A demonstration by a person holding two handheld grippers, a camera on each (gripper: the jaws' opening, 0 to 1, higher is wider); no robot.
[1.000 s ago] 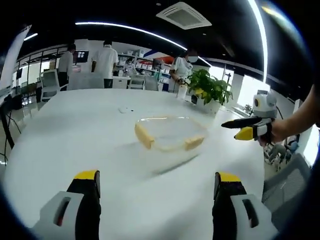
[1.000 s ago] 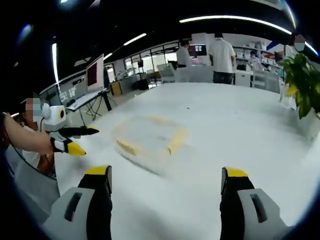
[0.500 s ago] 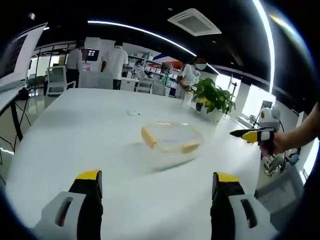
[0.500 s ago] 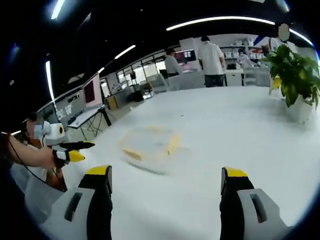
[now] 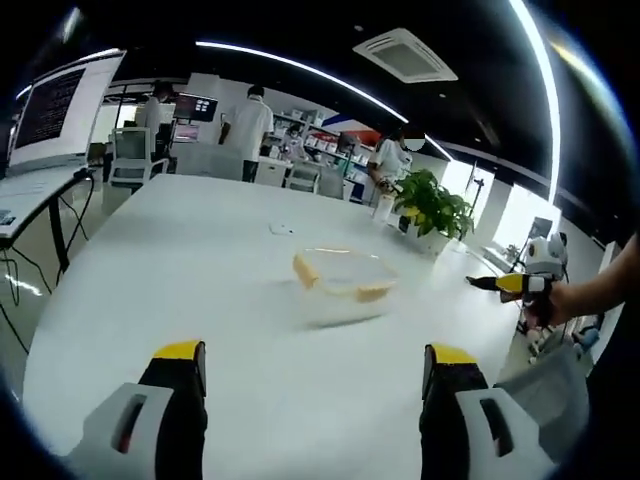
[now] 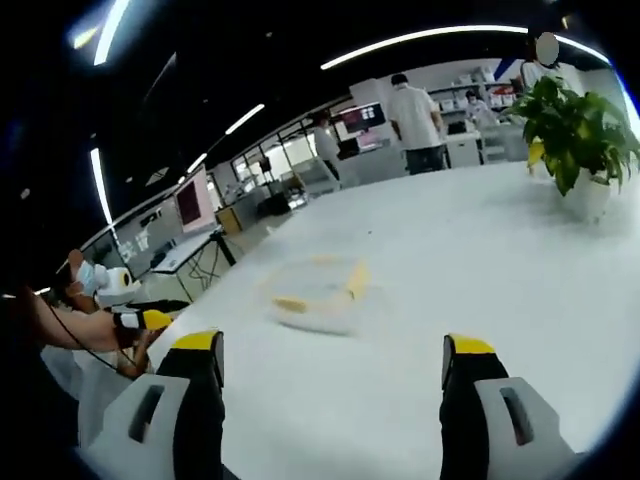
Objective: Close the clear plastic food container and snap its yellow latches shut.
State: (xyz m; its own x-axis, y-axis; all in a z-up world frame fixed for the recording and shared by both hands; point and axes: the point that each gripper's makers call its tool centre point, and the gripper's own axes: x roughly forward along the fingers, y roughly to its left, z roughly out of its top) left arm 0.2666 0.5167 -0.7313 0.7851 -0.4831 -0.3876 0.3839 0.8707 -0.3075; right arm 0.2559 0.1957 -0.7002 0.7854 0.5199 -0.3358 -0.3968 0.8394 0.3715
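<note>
- Compared with the earlier frames, both tools are being drawn back from the clear plastic food container with yellow latches (image 5: 341,285), which is being seen smaller and farther off in both views; the container itself is not being judged to have shifted on the counter.
- Well ahead of both tools, the container (image 6: 318,295) is being left resting on the round white counter (image 5: 200,290), touched by neither of them.
- In the left gripper view, the left tool (image 5: 312,375) is being held wide, with nothing between its jaws.
- In the right gripper view, the right tool (image 6: 332,365) is likewise being held wide and empty; from the left gripper view it (image 5: 505,284) is being seen off to the right of the container, well apart from it.
- Whether the lid is being seated flat and the latches are being pressed down cannot be told: the container is too small and blurred.
- Judging by the withdrawn tools, the task is probably either finished or not yet begun; no closing move is being made now.
- A green potted plant in a white pot (image 5: 432,208) is standing near the far edge of the counter.
- No brand, label or writing is being read anywhere; a monitor (image 5: 55,105) is showing dark content too small to make out.
</note>
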